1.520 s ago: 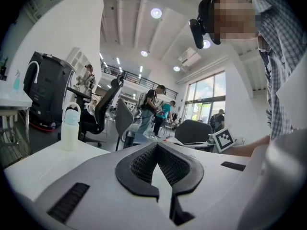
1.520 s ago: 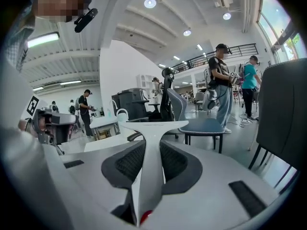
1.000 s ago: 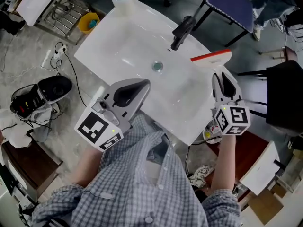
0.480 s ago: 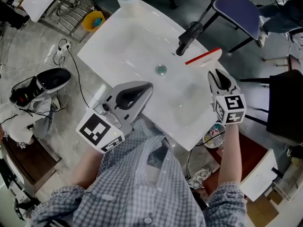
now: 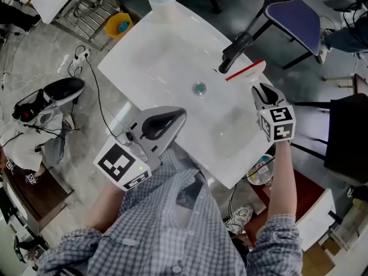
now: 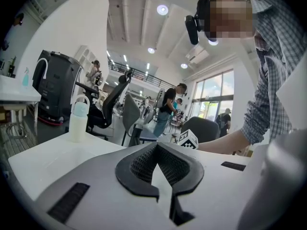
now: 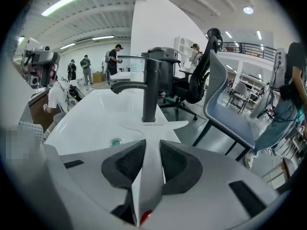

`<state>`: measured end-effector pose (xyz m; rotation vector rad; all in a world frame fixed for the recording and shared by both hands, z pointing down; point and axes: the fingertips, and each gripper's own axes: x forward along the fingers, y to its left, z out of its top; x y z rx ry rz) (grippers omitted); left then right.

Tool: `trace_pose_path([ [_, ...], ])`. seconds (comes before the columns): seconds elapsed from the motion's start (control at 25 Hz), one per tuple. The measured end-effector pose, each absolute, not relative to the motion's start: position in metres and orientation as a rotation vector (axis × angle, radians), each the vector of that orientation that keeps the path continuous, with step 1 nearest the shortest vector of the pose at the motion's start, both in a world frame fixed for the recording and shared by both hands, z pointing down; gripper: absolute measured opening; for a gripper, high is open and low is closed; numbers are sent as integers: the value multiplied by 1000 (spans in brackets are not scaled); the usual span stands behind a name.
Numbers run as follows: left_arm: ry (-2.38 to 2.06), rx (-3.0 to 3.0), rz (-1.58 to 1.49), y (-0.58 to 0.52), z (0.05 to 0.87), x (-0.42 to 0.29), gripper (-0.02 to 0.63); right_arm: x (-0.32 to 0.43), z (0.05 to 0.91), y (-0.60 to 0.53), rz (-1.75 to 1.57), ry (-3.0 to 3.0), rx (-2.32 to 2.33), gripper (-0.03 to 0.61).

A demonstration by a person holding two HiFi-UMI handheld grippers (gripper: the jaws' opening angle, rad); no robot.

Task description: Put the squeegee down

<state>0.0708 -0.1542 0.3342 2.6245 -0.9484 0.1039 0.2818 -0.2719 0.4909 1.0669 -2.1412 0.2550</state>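
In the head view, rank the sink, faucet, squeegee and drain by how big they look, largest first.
1. Sink
2. Faucet and squeegee: these look about alike, so I won't rank one over the other
3. Drain, smallest

White squeegee (image 5: 247,71), red edge; white sink (image 5: 167,56); black faucet (image 5: 236,50); blue-grey checked shirt (image 5: 172,223); yellow bucket (image 5: 119,25).
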Motion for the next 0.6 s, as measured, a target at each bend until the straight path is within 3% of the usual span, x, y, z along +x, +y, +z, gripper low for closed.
trace_pose_path([
  [0.6, -953, 2625, 125, -152, 337, 73, 6, 277, 522, -299, 312, -2090, 941, 91],
])
